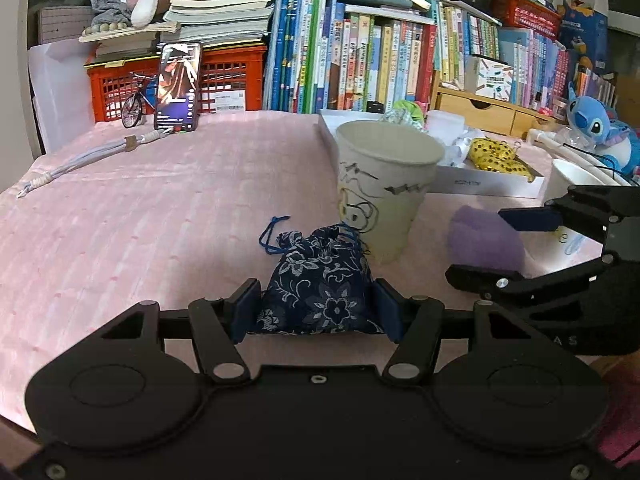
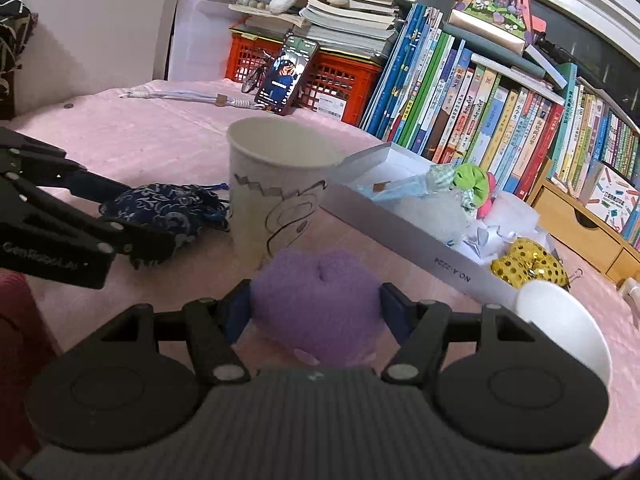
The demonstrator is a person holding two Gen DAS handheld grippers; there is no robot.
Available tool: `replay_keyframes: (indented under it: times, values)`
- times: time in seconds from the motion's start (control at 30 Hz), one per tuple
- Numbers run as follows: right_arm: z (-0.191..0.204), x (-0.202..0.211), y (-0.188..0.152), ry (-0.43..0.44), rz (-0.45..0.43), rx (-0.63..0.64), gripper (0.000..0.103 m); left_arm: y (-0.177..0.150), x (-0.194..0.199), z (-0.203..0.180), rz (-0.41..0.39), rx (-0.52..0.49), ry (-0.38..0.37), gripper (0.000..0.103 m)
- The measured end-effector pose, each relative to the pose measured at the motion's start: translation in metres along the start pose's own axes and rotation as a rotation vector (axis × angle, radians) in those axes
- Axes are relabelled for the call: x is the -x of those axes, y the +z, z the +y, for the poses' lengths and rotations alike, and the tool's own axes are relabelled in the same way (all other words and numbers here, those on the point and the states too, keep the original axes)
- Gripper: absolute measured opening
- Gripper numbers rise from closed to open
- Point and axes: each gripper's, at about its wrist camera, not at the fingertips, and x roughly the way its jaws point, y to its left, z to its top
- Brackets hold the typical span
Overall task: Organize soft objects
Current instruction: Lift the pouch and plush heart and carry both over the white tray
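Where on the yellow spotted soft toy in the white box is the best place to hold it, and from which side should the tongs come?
Probably from above, around the yellow spotted toy's raised middle. It lies in the white box right behind the near wall, with crumpled paper beside it, so a level approach would likely hit the wall. Its body looks soft and rounded, so the tongs should sink in a little.

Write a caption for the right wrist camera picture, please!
The right gripper holds a fuzzy purple plush beside a doodled paper cup on the pink cloth.
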Motion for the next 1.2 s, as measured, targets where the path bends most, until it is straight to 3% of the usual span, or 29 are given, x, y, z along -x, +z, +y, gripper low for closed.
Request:
replay_keyframes:
  times: [0.4,0.67,0.97,1.2]
  values:
    - [-0.006,0.028,-0.023,-0.011,-0.002,-0.081,0.07,-0.008,0.007,-0.026,-0.002,-0.041,-0.006,0.059]
    - [-0.017,0.044,-0.039,-0.015,-0.031,-0.225,0.07,-0.012,0.009,-0.038,-0.026,-0.019,0.011,0.058]
    - [-0.028,0.062,-0.045,-0.04,-0.075,-0.307,0.07,-0.009,0.021,-0.052,-0.075,-0.038,0.024,0.052]
    - [-0.035,0.067,-0.048,-0.06,-0.082,-0.335,0.07,-0.013,0.014,-0.063,-0.048,-0.089,0.026,0.058]
